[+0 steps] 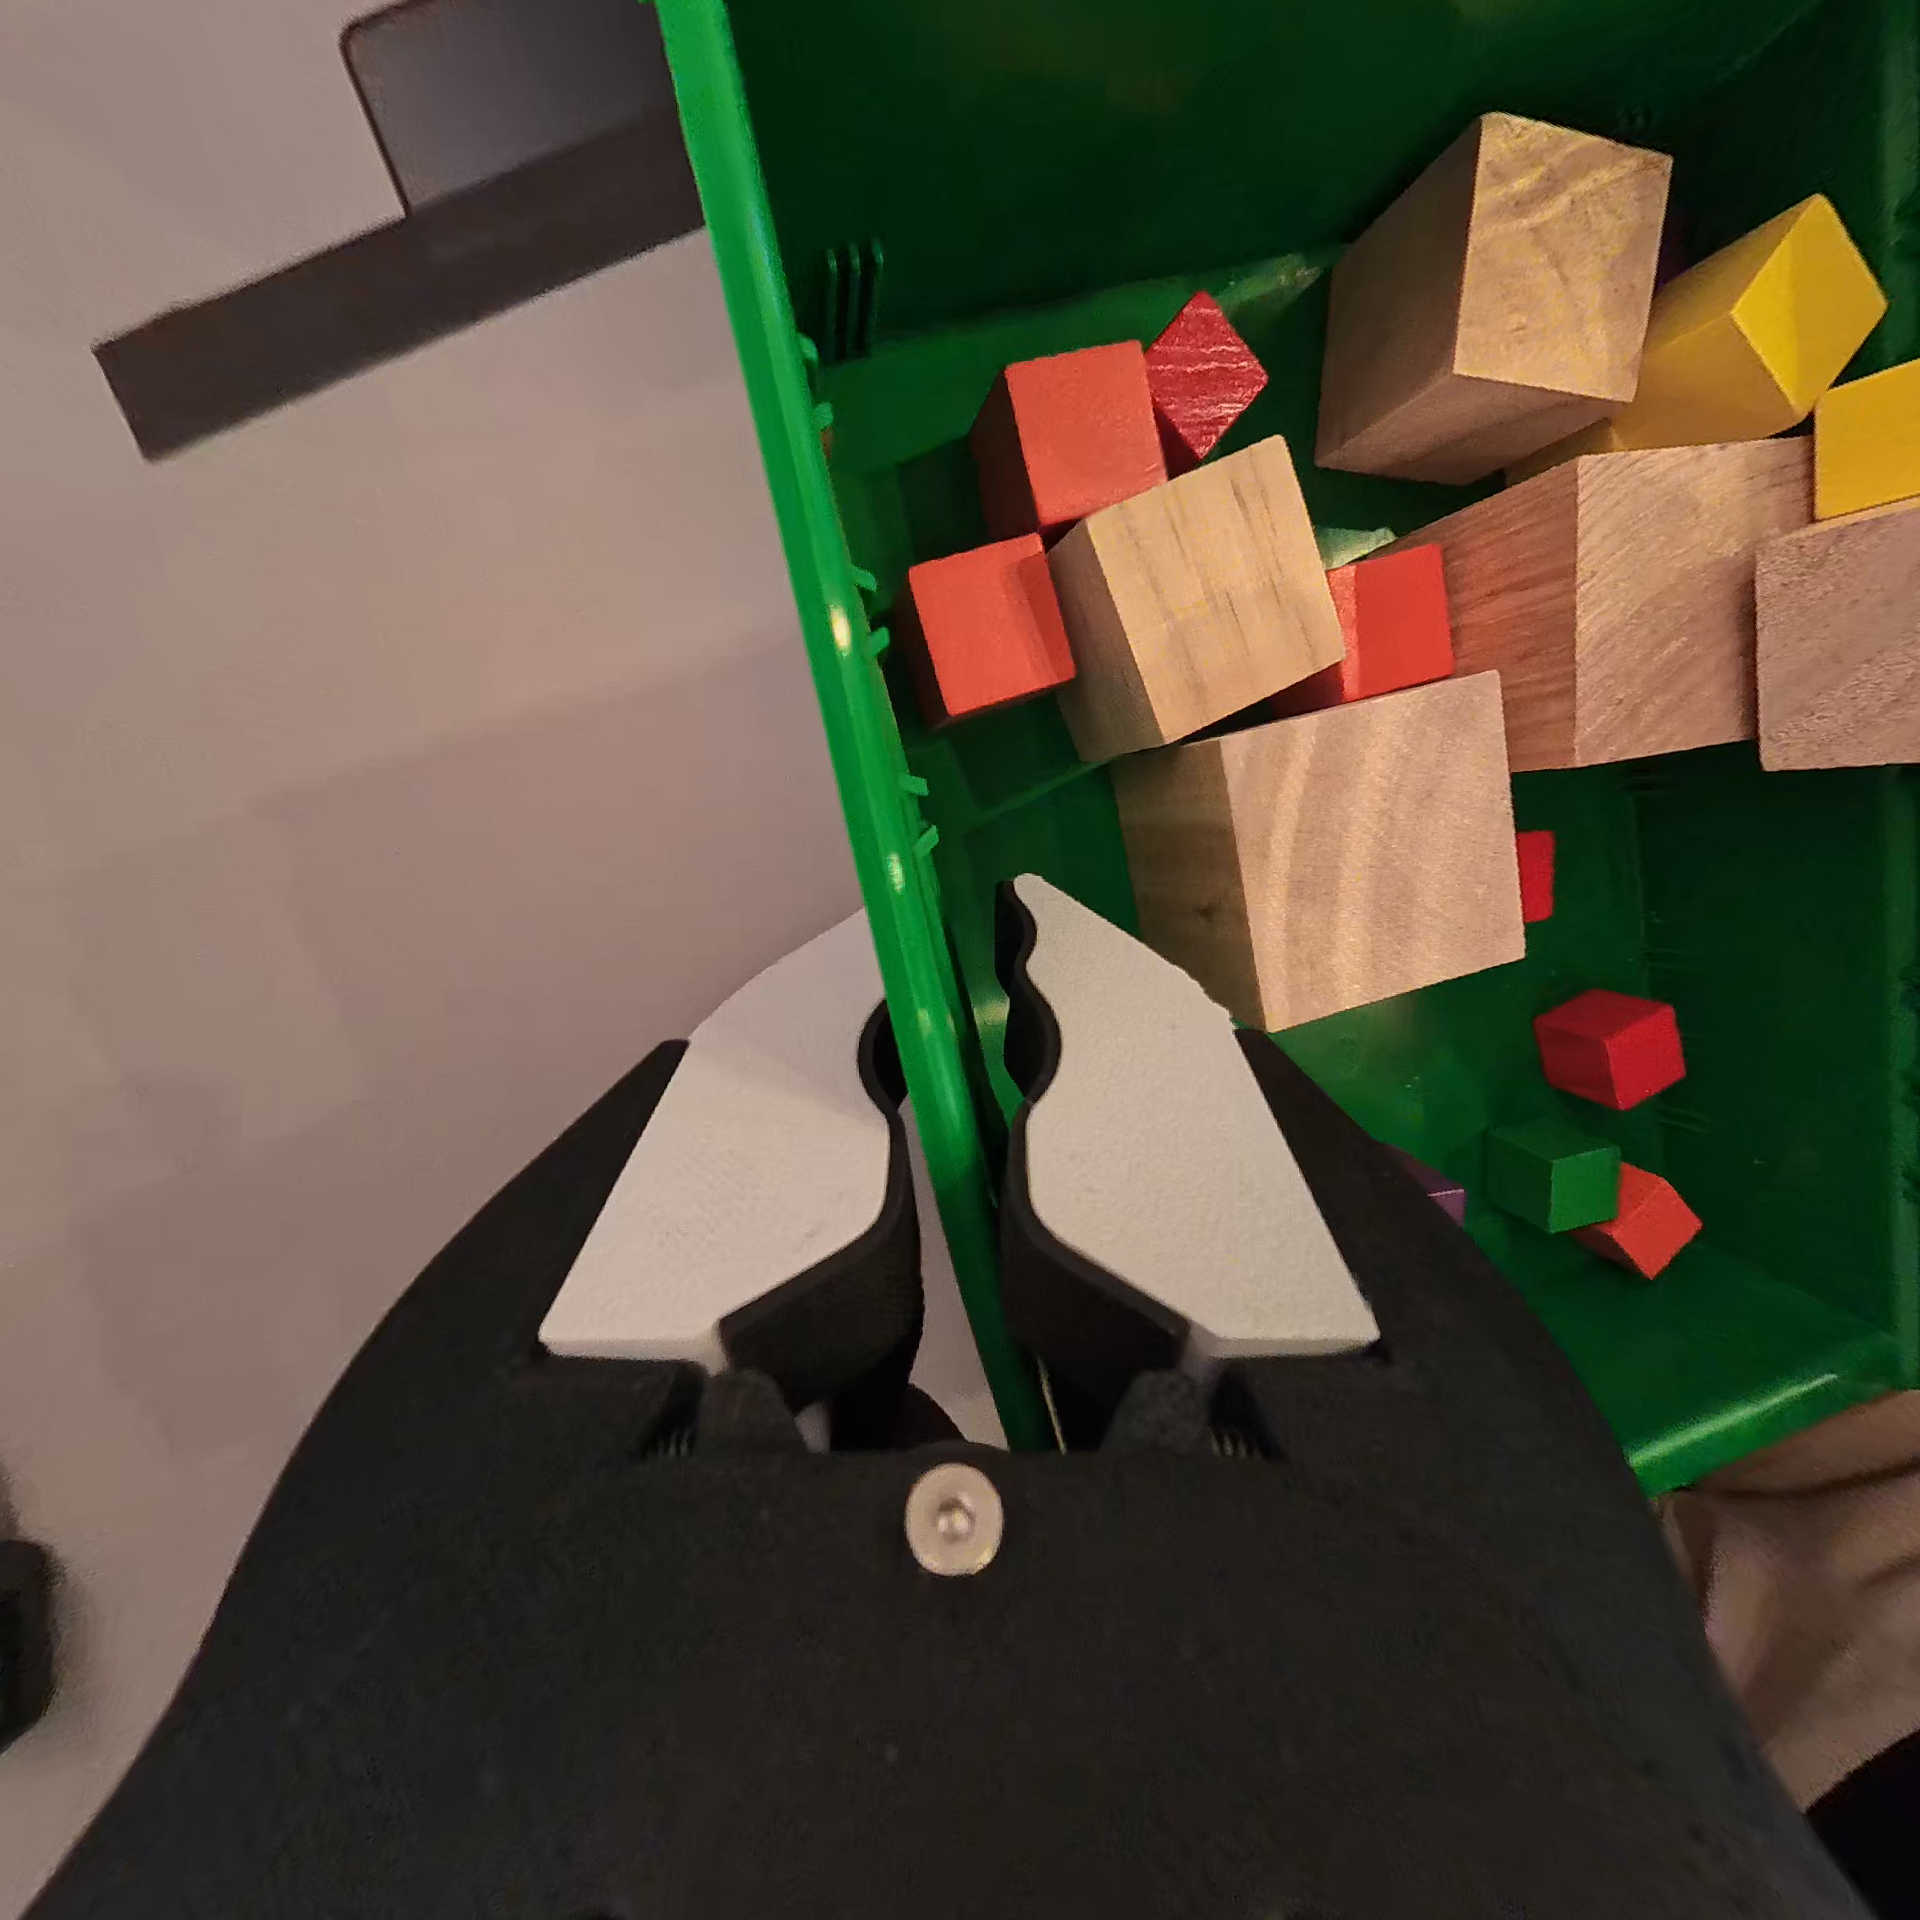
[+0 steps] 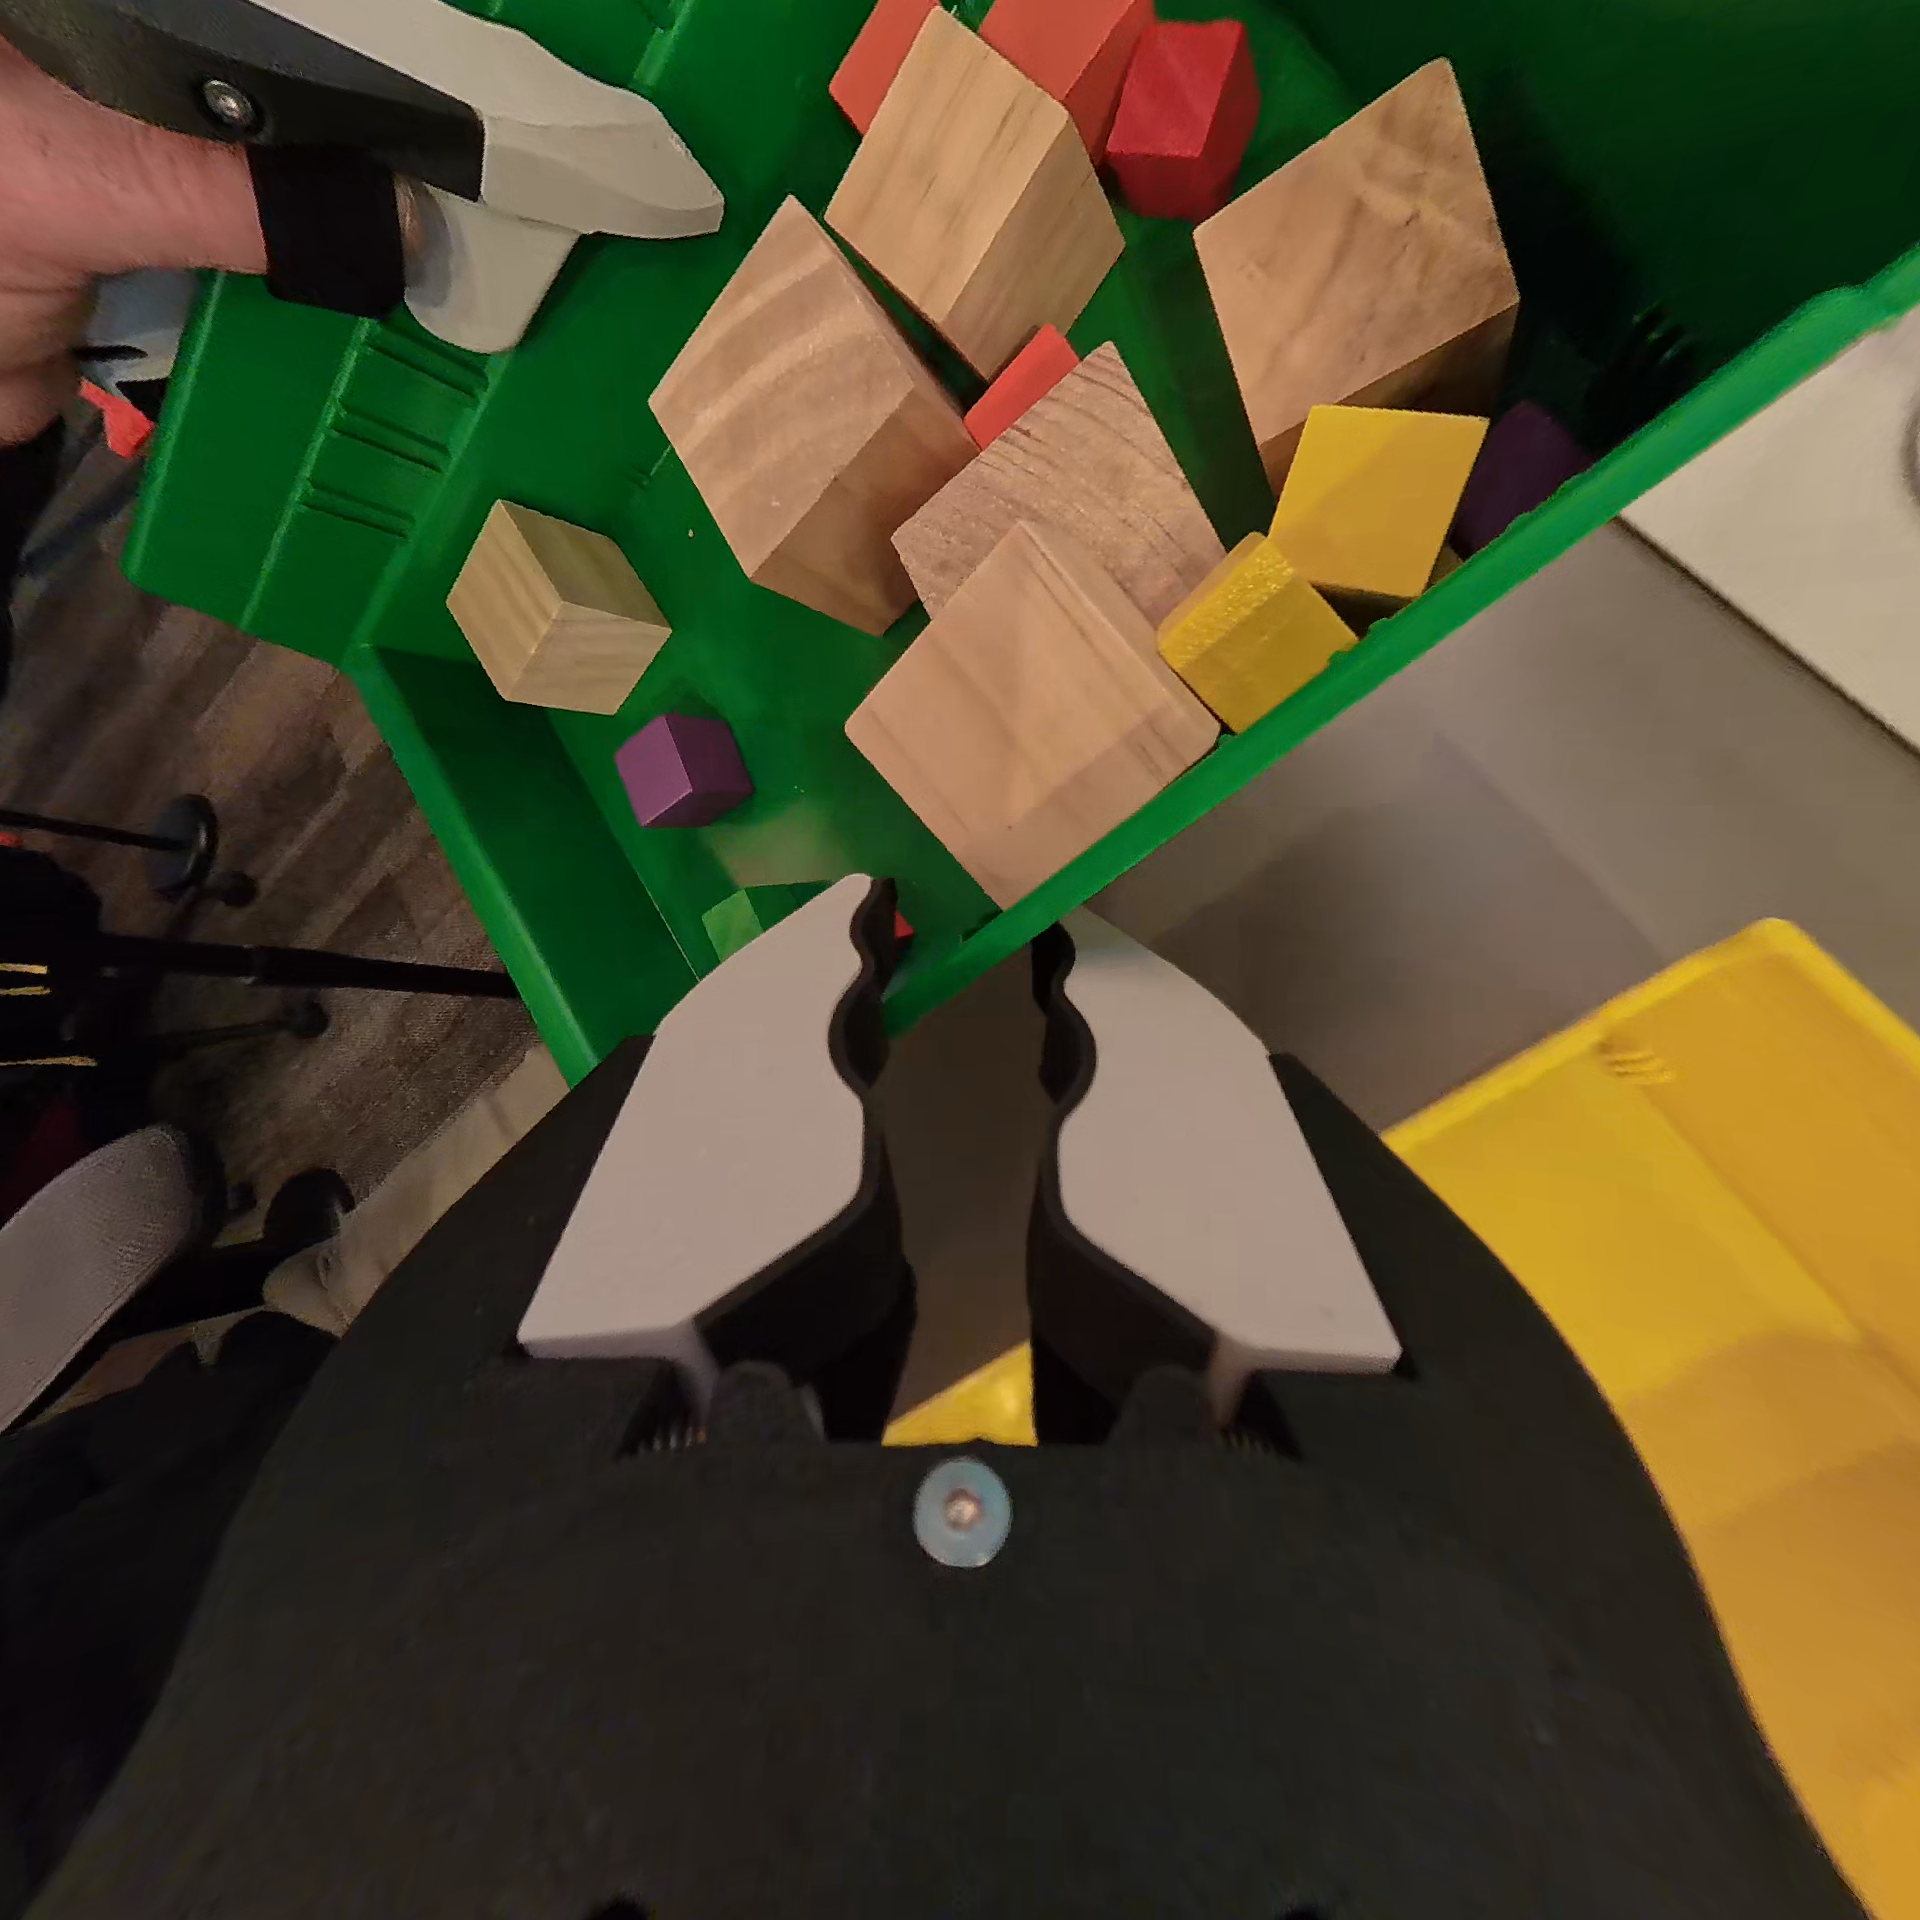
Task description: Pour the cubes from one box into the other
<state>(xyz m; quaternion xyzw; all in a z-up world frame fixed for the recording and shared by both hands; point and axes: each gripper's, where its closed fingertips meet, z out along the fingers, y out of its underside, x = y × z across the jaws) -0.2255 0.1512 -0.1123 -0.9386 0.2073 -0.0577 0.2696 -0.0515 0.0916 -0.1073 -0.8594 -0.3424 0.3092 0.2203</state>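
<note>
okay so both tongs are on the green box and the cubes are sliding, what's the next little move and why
Probably tip the green box a little further toward the yellow box. The left tongs clamp one wall and the right tongs straddle the opposite rim, the cubes are piled against that lower rim, and none appears to have gone over yet.

a pale grey table carries the yellow box; a flat black piece lies on the table further off.
</note>
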